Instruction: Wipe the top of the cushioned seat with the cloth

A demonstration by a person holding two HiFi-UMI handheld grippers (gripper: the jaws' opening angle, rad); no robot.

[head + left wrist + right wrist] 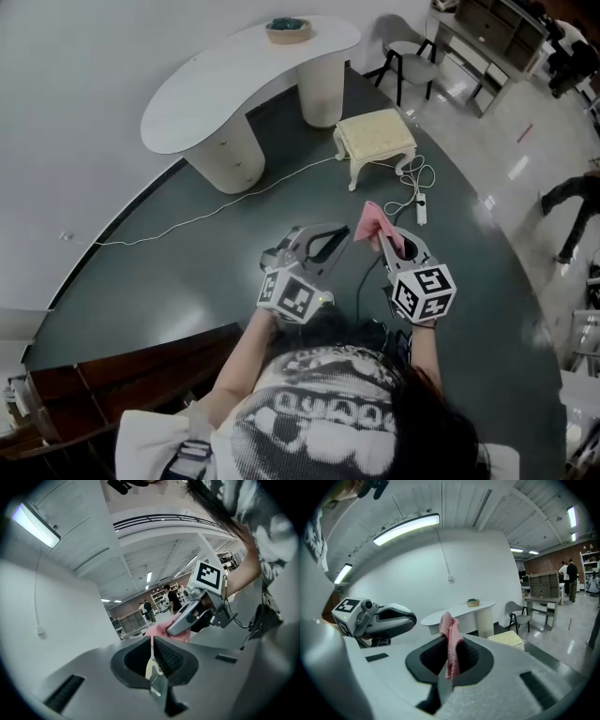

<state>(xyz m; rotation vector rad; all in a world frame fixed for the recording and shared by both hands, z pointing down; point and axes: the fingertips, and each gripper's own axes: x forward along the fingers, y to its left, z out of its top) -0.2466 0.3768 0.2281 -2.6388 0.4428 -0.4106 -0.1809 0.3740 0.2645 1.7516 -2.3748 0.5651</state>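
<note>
Pink cloth (373, 221) gripped in the right tongs (382, 240), hanging well short of the cushioned seat (375, 136), which stands on the dark floor ahead, near the white desk (225, 75). Left tongs (336, 240) are clenched on nothing. Best play, I'd say: close in on the seat, spread the cloth flat, sweep edge to edge with light pressure. Readable writing? None, only square markers on the cubes.

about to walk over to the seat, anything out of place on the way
A white cable trails loose across the dark floor to a power strip beside the seat, in the walking path. Nothing else stands out.
</note>
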